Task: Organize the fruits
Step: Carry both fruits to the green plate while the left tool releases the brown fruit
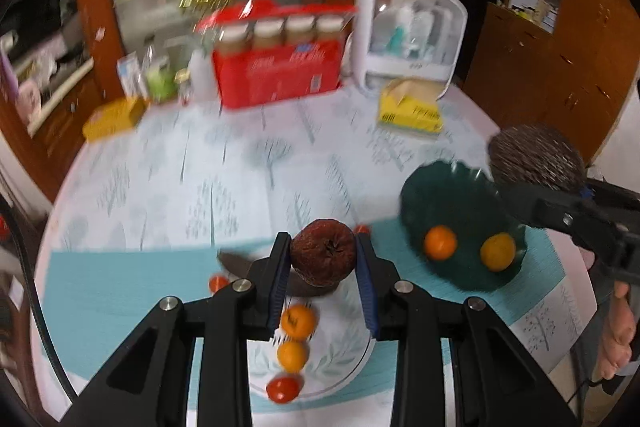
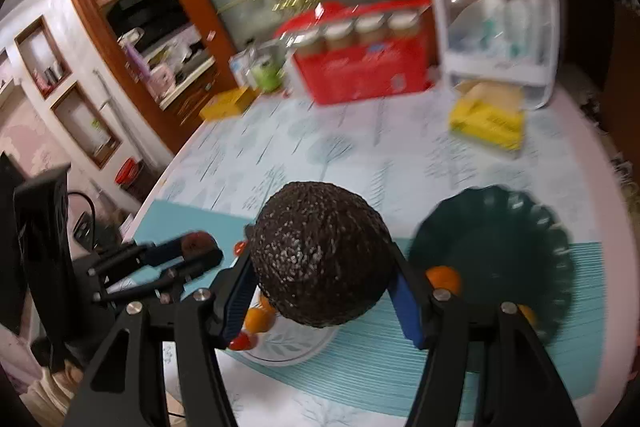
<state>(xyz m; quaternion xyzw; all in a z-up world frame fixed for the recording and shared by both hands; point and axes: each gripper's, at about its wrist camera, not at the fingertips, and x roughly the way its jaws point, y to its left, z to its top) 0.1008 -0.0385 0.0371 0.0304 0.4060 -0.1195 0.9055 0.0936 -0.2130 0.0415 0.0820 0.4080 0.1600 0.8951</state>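
Two hand-held grippers are shown above a patterned table, each carrying fruit. A wrinkled brown fruit (image 1: 323,253) is clamped between the narrow-set pads of the left gripper (image 1: 322,259). A dark, pebbled avocado (image 2: 322,259) is held in the widely spread right gripper (image 2: 323,291), its sides pressed by both blue pads.

A white plate (image 1: 352,359), near and below, bears two oranges (image 1: 298,321) and a cherry tomato (image 1: 283,389). A dark green bowl (image 1: 448,199), to the right, contains two more oranges (image 1: 440,243).

Risks, as judged: the round avocado is gripped only at its flanks, so it could slip out. The two grippers are carried close together, so a collision over the bowl could dislodge either fruit.
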